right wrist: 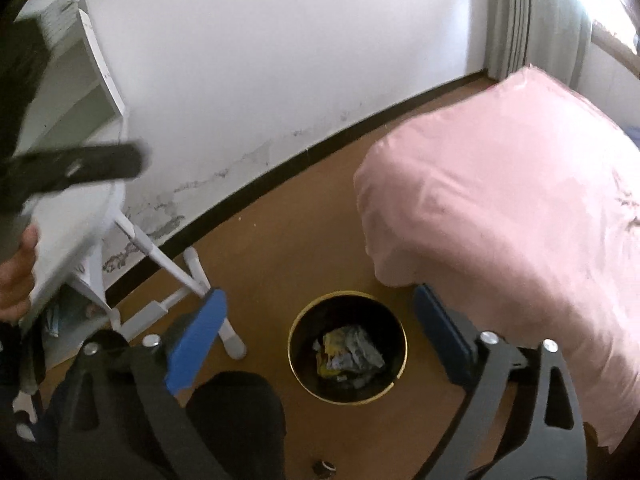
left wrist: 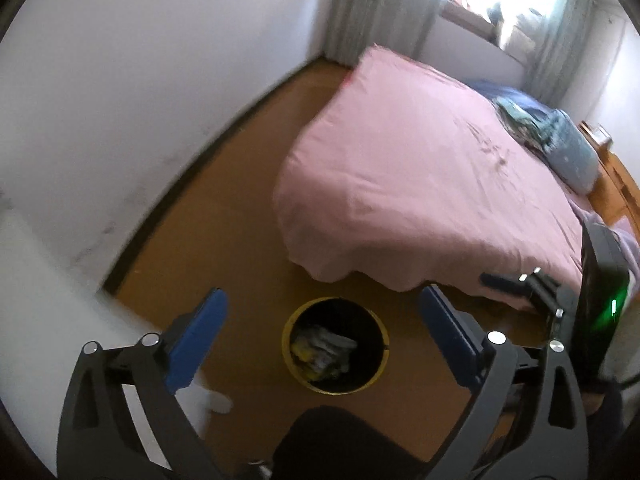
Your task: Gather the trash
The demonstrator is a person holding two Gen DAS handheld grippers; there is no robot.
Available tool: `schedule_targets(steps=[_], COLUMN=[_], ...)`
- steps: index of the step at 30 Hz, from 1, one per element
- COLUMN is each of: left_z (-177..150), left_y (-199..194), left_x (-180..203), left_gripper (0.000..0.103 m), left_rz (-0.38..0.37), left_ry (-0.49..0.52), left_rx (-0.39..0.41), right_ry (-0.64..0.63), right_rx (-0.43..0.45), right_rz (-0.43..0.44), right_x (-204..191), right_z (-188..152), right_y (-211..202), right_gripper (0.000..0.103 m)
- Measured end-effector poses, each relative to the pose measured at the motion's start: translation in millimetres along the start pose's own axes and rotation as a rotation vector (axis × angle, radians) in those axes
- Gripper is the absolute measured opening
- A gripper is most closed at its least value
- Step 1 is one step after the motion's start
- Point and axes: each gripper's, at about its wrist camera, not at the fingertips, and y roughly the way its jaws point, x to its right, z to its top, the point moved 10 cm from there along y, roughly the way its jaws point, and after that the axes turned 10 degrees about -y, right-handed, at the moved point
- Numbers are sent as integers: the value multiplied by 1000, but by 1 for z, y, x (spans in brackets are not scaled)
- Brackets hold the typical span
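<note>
A round black trash bin with a yellow rim (left wrist: 284, 340) stands on the brown floor by the foot of the bed; it also shows in the right wrist view (right wrist: 290, 344). Crumpled yellow and grey trash (left wrist: 322, 354) lies inside it, and also shows in the right wrist view (right wrist: 350, 354). My left gripper (left wrist: 324, 332) is open and empty, held high above the bin. My right gripper (right wrist: 320, 330) is open and empty, also high above the bin. The right gripper shows at the right edge of the left wrist view (left wrist: 516, 282).
A bed with a pink cover (left wrist: 420, 176) fills the right side, with blue pillows (left wrist: 568, 152) at its head. A white desk (right wrist: 72, 216) with slanted legs stands at the left by the white wall. A curtained window (left wrist: 500, 4) is behind. My dark-clothed knee (right wrist: 236, 420) is below.
</note>
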Motion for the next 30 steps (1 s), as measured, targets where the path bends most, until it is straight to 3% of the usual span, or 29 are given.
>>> schedule_targets(steps=[5,7,11,16,22,30], left_z=[-17,-31,-77,-149,-227,-289], left_y=[-92,-129,-208,-290,-362,-411], left_x=[-95,-140,-227,-307,-353,-370], left_gripper=[96,96,96,96,96,96], left_rz=[166,256,441,637,786,861], left_ry=[-103,-154,-295,-479,-631,-738], left_rx=[120,164,235,281,323,353], right_ry=[-75,-139,-264,-401,-521,-607], right_rx=[66,97,130,144,139,139], right_rz=[73,143,242,389,500,566], right_x=[-67,-118,-209,-327,-423,-489], right_z=[52,79,112,131,124,111], right_y=[-8,-6,-2,0,-9,-22], right_gripper=[96,96,96,96,96,96])
